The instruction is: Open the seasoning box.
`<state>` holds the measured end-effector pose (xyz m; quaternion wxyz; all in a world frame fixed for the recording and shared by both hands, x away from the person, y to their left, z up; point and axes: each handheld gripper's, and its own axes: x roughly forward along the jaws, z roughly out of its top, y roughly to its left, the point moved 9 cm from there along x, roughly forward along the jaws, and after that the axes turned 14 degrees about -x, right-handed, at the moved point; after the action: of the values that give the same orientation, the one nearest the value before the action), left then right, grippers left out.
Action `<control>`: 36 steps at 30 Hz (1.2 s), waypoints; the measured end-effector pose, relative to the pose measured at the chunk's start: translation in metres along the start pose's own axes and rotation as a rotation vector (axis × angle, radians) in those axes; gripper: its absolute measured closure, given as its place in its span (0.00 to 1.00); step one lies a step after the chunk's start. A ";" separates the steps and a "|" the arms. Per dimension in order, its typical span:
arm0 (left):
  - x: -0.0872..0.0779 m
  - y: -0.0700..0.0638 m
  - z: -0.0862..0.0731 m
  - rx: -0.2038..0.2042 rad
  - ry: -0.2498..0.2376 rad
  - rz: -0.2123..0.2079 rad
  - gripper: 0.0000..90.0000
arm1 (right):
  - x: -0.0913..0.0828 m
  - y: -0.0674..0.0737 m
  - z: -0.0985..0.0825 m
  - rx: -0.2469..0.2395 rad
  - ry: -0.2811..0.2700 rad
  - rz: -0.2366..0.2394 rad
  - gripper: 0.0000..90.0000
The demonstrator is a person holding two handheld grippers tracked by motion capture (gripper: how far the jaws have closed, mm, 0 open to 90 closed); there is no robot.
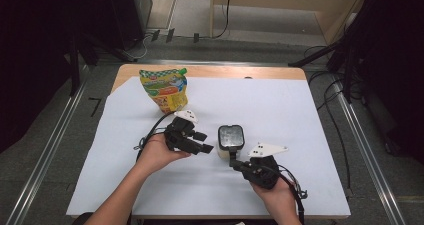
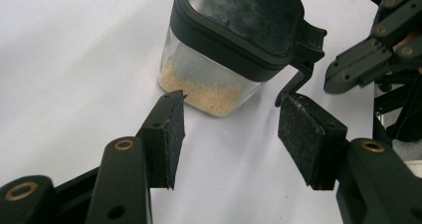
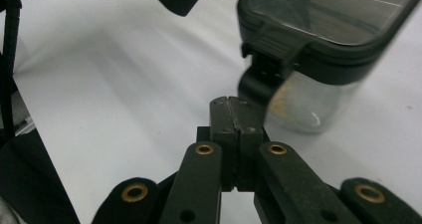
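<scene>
Had my left gripper (image 2: 229, 129) jaws apart and empty just short of the jar (image 2: 224, 59), right gripper (image 3: 233, 115) pressed together under its latch (image 3: 271, 59); next, probably flicking that open.

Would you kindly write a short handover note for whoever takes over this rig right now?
Left gripper: open, nothing between the pads, aimed at the jar.
Right gripper: shut, empty, tips just below the jar's latch.
Jar: upright on the white sheet, black lid on, some beige granules inside.
Pouch: standing behind, untouched.
Done: both grippers brought to the jar.
Left: probably unlatch and open the lid.
</scene>
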<state>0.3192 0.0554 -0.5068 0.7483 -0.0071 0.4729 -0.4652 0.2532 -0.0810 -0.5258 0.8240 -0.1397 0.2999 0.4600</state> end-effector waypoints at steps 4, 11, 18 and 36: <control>-0.001 0.000 -0.001 0.006 0.001 0.009 0.50 | 0.011 0.003 0.002 -0.009 0.006 -0.006 1.00; -0.002 0.002 -0.001 0.003 -0.002 0.015 0.50 | 0.023 0.005 0.004 -0.013 0.007 -0.017 1.00; -0.002 0.003 -0.001 0.002 -0.002 0.019 0.49 | 0.025 0.003 0.003 -0.019 0.016 -0.027 1.00; -0.004 0.006 -0.002 -0.001 -0.001 0.027 0.49 | 0.011 -0.012 -0.005 0.007 0.026 -0.064 1.00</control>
<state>0.3214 0.0621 -0.5079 0.7546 -0.0012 0.4730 -0.4548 0.2659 -0.0820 -0.5370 0.8347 -0.1522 0.3077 0.4306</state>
